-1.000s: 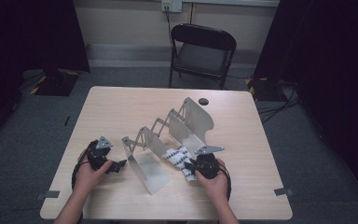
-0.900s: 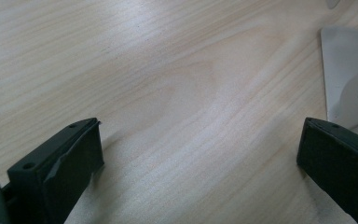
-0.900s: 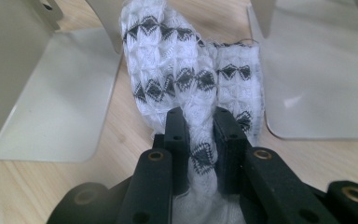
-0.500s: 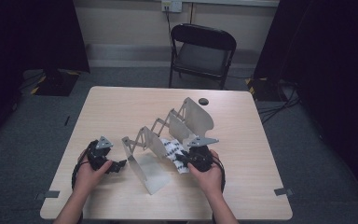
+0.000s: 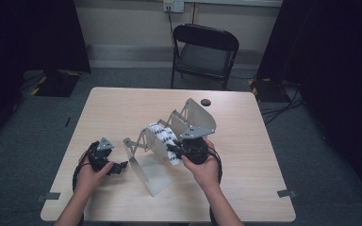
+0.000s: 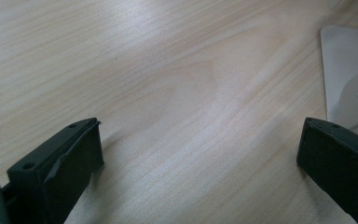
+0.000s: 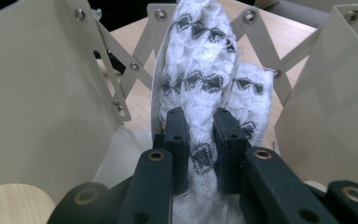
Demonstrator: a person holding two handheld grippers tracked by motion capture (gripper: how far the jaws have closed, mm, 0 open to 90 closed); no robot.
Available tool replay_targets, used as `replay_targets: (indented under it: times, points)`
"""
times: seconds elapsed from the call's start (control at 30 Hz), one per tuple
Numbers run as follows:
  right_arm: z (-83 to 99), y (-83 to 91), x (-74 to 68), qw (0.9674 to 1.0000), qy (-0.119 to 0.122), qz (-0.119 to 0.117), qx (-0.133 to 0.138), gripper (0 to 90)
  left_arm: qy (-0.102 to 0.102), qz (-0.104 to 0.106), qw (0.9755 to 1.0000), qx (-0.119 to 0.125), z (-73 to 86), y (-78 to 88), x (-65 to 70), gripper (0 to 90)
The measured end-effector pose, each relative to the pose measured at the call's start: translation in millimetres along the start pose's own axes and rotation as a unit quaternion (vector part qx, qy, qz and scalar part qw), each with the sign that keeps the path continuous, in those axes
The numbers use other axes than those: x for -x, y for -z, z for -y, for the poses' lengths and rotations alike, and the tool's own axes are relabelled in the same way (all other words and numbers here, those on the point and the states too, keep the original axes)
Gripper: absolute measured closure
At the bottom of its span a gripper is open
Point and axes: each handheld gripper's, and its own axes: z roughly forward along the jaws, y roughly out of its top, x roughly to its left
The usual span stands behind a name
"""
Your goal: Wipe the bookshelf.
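Right gripper (image 5: 174,151) lifting off desk (image 5: 122,108), carrying black-and-white patterned cloth (image 5: 162,136) up between plates of folding metal rack (image 5: 188,120), cloth now standing inside slot.

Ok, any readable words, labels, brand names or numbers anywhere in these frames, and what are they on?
None can be read: there is no print on the metal rack, the black-and-white patterned cloth gripped by the right gripper, the left gripper or the table. The wall outlet is too small to tell.
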Motion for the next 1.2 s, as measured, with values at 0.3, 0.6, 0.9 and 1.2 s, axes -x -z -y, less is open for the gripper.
replay_targets:
  times: [0.3, 0.6, 0.9, 1.2]
  points:
    - [29.9, -21.9, 3.0, 0.9994, -0.014, -0.010, -0.028, 78.3, 0.002, 0.000, 1.0000, 0.001, 0.0, -0.3, 0.3, 0.0]
    - [65.2, -43.0, 3.8, 0.9971, -0.025, -0.010, -0.071, 78.3, 0.000, 0.000, 1.0000, 0.000, -0.1, -0.1, 0.1, 0.0]
    - [74.3, -44.4, 5.2, 0.9964, -0.022, -0.002, -0.082, 78.1, 0.000, 0.000, 1.0000, 0.000, -0.1, -0.1, 0.1, 0.0]
    - [44.6, -10.7, 11.6, 0.9992, -0.029, 0.000, -0.028, 78.1, 0.000, 0.000, 1.0000, 0.000, -0.1, -0.1, 0.2, 0.0]
